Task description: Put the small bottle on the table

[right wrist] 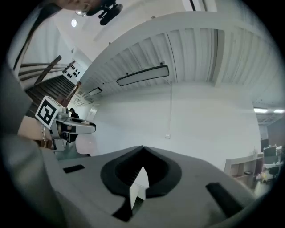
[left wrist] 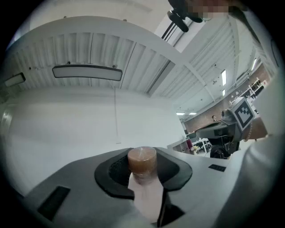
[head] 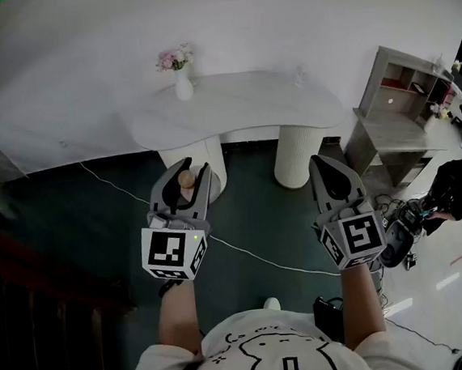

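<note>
My left gripper [head: 192, 172] is shut on the small bottle [head: 186, 179], which has a white body and a brown cap. In the left gripper view the bottle [left wrist: 143, 165] stands upright between the dark pads, its cap poking above them. The gripper is held in the air over the dark floor, short of the white table [head: 248, 105]. My right gripper [head: 327, 169] hangs level with it to the right, shut with nothing in it. In the right gripper view its jaws [right wrist: 142, 153] meet at the tip.
A white vase with pink flowers [head: 180, 73] stands at the table's back left. A grey shelf unit [head: 395, 115] is to the right. A white cable [head: 246, 252] runs across the floor. A person [head: 459, 187] sits at the right, and dark stairs [head: 32, 313] are at the left.
</note>
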{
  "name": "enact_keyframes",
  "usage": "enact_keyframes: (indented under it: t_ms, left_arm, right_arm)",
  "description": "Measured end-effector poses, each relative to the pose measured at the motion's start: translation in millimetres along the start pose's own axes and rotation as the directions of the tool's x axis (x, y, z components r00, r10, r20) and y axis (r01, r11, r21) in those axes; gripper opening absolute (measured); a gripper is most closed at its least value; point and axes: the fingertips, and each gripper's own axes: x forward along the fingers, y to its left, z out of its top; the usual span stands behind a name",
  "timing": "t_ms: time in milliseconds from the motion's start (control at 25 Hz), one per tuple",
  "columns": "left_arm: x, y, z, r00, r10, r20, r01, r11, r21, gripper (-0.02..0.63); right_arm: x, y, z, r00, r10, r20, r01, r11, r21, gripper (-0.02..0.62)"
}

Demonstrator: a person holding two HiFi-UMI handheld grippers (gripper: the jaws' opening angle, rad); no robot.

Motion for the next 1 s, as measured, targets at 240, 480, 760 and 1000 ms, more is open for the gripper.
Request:
enact_keyframes:
  t_ms: [240, 480, 760, 1000]
  left_arm:
    - [16, -6, -1, 1.000, 0.004, 0.006, -0.004, 1.000, 0.008, 0.123]
    - [35, -11, 1, 0.999, 0.037, 0.010, -0.037, 0.999, 0.009, 0.123]
    - [59, -17, 3, 0.997, 0.078, 0.018, -0.078, 0.997, 0.017, 0.123]
    - [81, -6, 3, 0.995, 0.099, 0.016, -0.099, 0.995, 0.027, 0.123]
  right_arm:
    - [3, -12, -9, 1.000, 0.008, 0.003, -0.008, 1.000, -0.002, -0.006]
    - [5, -49, -18, 1.000, 0.000, -0.001, 0.000, 1.000, 0.008, -0.008]
    - [16, -76, -24, 0.999, 0.040, 0.026, -0.040, 0.999, 0.024, -0.006]
    - [41, -91, -30, 0.998, 0.057, 0.010, -0.057, 0.998, 0.005, -0.006]
